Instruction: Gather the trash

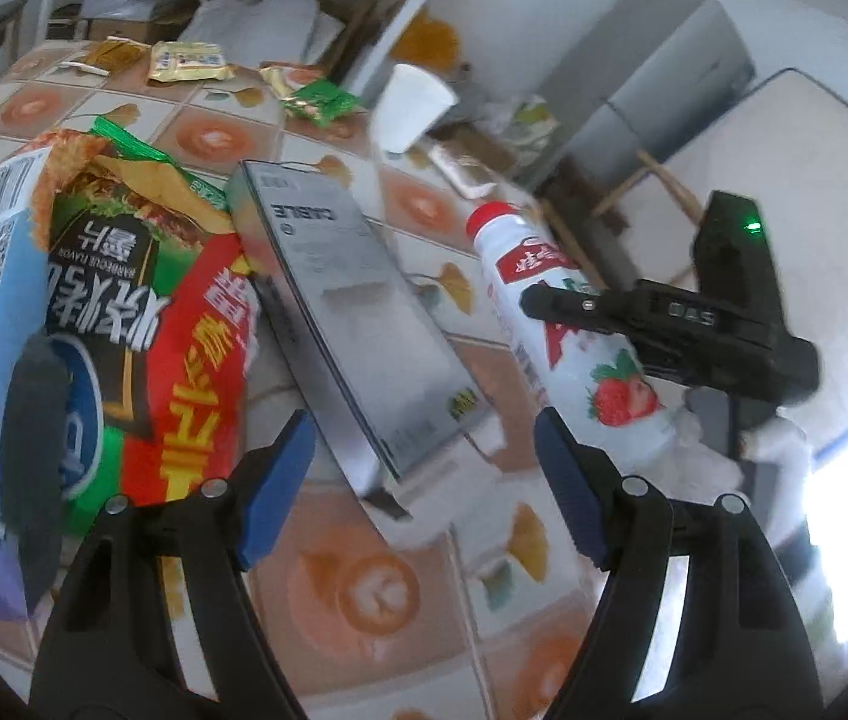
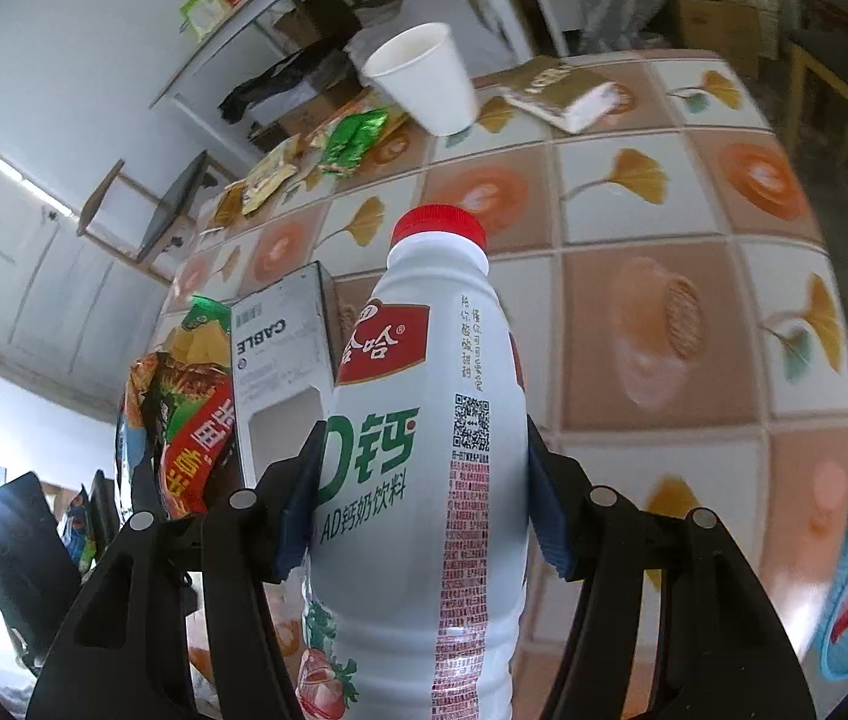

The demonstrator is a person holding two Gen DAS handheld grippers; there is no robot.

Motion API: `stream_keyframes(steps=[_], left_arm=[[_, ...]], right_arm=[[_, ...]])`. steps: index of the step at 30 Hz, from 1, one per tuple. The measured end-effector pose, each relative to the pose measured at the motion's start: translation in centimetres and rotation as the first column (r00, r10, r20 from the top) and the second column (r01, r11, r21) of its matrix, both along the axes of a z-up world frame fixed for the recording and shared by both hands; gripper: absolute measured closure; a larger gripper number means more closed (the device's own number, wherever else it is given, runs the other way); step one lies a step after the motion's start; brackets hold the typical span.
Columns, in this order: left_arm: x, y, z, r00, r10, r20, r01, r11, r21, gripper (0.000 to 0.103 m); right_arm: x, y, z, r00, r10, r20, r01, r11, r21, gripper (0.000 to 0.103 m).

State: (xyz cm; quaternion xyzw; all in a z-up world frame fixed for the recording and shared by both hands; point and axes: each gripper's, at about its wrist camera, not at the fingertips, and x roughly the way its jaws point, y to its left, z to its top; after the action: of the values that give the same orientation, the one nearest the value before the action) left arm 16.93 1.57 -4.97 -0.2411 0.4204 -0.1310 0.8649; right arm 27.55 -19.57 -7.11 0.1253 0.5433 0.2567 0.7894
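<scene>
Bottle (image 2: 418, 450) sits clamped between the right gripper (image 2: 424, 498) pads above the tiled table (image 2: 664, 324). Left gripper (image 1: 424, 480) gapes empty beside the cable box (image 1: 352, 324).

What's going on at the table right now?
A person is clearing trash from the tiled table. The right gripper is clamped on the white drink bottle. The left gripper is open and empty, above the table near the grey cable box and the snack bags.

Black tool (image 1: 424, 480), blue pads (image 1: 277, 489), silver screws
</scene>
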Motion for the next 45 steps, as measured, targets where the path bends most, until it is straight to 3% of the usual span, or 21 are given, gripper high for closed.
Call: stream_keyframes(steps=[4, 8, 13, 22, 28, 31, 34, 37, 40, 45], left_arm=[[1.2, 0.3, -0.8, 0.997, 0.042, -0.061, -0.043, 0.999, -0.014, 0.038], [1.8, -0.3, -1.4, 0.997, 0.025, -0.068, -0.026, 1.0, -0.004, 0.046], [2.3, -0.4, -1.7, 0.997, 0.017, -0.07, -0.017, 1.0, 0.003, 0.049], [0.4, -2.4, -1.2, 0.987, -0.134, -0.093, 0.133, 0.991, -0.016, 0.051], [-4.4, -3.4, -0.9, 0.939, -0.309, -0.151, 0.302, 0.951, -0.065, 0.05], [-6.3, -3.3, -0.7, 0.923, -0.346, -0.169, 0.335, 0.938, -0.09, 0.042], [-6.4, -3.4, -0.2, 0.945, -0.291, -0.148, 0.286, 0.957, -0.054, 0.027], [-5.2, -4.2, -0.1, 0.969, -0.203, -0.137, 0.205, 0.979, -0.005, 0.021], [-3.5, -5.1, -0.3, 0.981, -0.12, -0.152, 0.126, 0.991, 0.034, 0.02], [-1.6, -6.5, -1.0, 0.982, -0.033, -0.188, 0.054, 0.993, 0.107, 0.02]], right_arm=[[1.3, 1.2, -1.0, 0.997, 0.071, -0.003, -0.071, 0.997, 0.024, 0.044], [1.4, 1.6, -2.0, 0.991, 0.134, -0.015, -0.134, 0.991, 0.025, 0.045], [0.7, 1.4, -2.8, 0.981, 0.192, -0.034, -0.189, 0.98, 0.067, 0.045], [-3.7, -2.3, -3.4, 0.989, 0.125, -0.078, -0.115, 0.986, 0.122, 0.045], [-10.4, -4.1, -3.1, 0.991, 0.081, -0.109, -0.068, 0.99, 0.123, 0.045], [-13.8, -4.4, -3.2, 0.992, 0.058, -0.112, -0.045, 0.992, 0.116, 0.045], [-15.9, -5.2, -2.4, 0.999, -0.028, -0.042, 0.029, 0.999, 0.027, 0.045], [-16.5, -6.7, -1.8, 0.989, -0.148, 0.02, 0.149, 0.988, -0.037, 0.045], [-16.7, -8.3, -1.8, 0.968, -0.247, 0.04, 0.249, 0.967, -0.046, 0.045], [-16.7, -9.6, -2.0, 0.948, -0.315, 0.042, 0.315, 0.949, -0.011, 0.045]])
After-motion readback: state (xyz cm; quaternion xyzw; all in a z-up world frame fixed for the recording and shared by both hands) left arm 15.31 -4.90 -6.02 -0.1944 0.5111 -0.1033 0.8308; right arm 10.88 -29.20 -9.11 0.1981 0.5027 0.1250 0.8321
